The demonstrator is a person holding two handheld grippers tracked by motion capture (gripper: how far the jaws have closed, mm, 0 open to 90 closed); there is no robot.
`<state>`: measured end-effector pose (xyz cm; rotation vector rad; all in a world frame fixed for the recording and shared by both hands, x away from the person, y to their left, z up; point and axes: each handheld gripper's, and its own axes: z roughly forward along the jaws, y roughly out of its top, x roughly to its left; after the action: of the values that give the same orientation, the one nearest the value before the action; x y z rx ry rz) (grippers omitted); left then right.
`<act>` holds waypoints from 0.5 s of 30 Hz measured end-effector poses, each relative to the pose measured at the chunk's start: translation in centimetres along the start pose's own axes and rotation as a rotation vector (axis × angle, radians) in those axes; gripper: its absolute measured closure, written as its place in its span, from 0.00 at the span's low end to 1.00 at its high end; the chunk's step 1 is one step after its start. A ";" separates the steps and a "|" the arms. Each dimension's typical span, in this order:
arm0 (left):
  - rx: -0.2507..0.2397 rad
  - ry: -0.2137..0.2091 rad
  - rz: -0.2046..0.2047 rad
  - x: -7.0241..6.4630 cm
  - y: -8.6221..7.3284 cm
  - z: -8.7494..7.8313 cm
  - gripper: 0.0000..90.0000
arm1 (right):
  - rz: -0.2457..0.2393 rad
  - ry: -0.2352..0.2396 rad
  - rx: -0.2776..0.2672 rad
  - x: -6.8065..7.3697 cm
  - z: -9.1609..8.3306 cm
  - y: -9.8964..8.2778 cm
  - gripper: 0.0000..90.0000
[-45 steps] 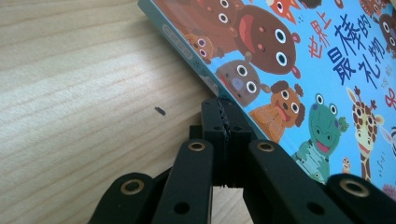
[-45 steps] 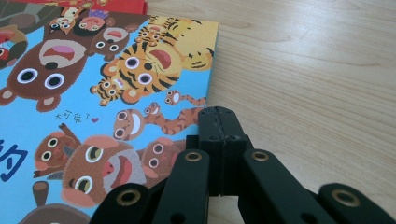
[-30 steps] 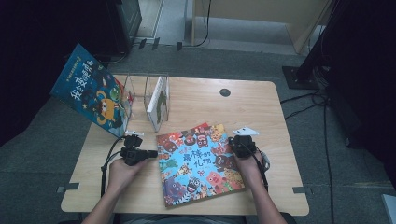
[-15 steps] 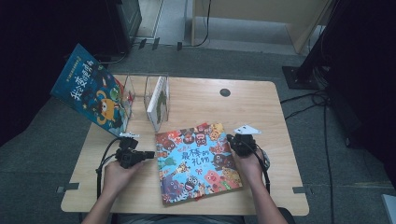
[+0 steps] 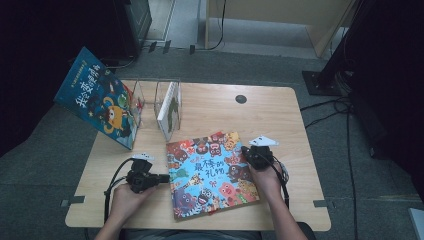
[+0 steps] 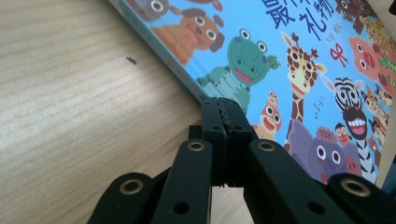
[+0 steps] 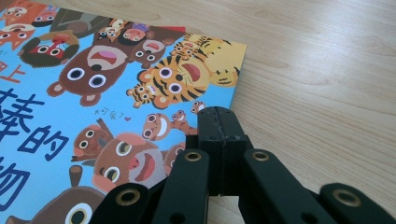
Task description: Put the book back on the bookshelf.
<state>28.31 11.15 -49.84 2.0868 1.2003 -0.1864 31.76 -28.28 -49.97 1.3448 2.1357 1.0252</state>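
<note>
book [image 5: 211, 172] flat on worktop [image 5: 280, 115], tilted, between both hands | left tool [image 5: 161, 177] jaws pressed together, empty, tip at book's left edge | right tool [image 5: 246, 151] jaws pressed together, empty, tip on cover by right edge | long axis runs toward stand [image 5: 169, 106]; looks a two-sided push

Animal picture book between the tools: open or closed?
Closed. The picture book lies flat on the table, front cover up, no inside pages showing.
</note>
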 end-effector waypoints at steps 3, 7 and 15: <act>-0.006 0.009 -0.003 -0.1 -0.1 0.0 1.00 | -0.002 0.012 -0.002 0.1 0.1 0.1 1.00; -0.003 -0.014 -0.001 -0.4 -0.2 0.2 1.00 | 0.006 0.006 -0.001 0.1 0.2 0.2 1.00; 0.020 -0.050 0.052 -2.4 0.2 1.8 1.00 | 0.053 -0.030 -0.014 -1.4 -1.2 -0.5 1.00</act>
<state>27.51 8.28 -49.97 2.1160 1.1172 -0.2265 31.31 -30.07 -49.62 1.4081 2.0777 1.0316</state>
